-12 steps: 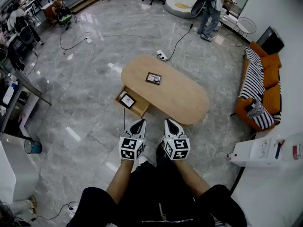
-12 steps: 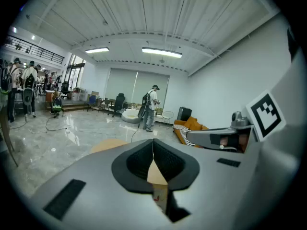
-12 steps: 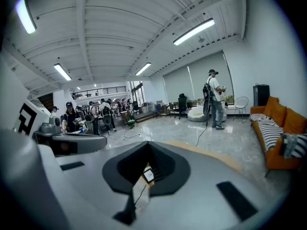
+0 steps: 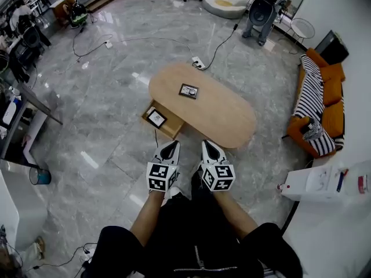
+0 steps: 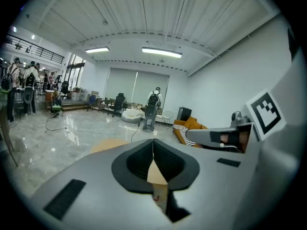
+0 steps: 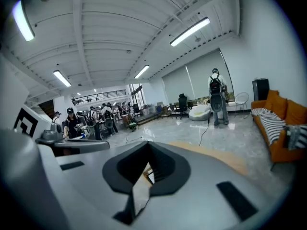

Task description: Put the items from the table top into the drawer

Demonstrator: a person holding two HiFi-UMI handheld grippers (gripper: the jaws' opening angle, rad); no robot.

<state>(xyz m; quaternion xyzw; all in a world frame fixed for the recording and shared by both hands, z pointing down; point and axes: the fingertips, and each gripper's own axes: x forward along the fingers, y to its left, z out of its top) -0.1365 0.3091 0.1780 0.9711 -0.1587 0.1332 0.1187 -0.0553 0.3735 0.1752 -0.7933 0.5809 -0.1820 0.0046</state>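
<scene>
An oval wooden table (image 4: 223, 120) stands on the marble floor ahead of me. On its top lies a small dark framed item (image 4: 188, 91). An open wooden drawer (image 4: 172, 130) sticks out at the table's left side, with a second framed item (image 4: 155, 118) lying in it. My left gripper (image 4: 169, 149) and right gripper (image 4: 209, 148) hover side by side short of the table's near edge, apart from everything. Both are shut with nothing between the pads, as the left gripper (image 5: 153, 141) and right gripper (image 6: 148, 144) views show.
An orange sofa with a striped blanket (image 4: 316, 106) stands to the right, a white unit (image 4: 324, 184) at the near right. A cable and power strip (image 4: 198, 65) lie beyond the table. A person (image 4: 264, 10) stands far back. A blue bin (image 4: 40, 179) is at the left.
Both grippers sit slightly nearer the table. The person at the back has shifted to the right. The framed items and the drawer have not moved.
</scene>
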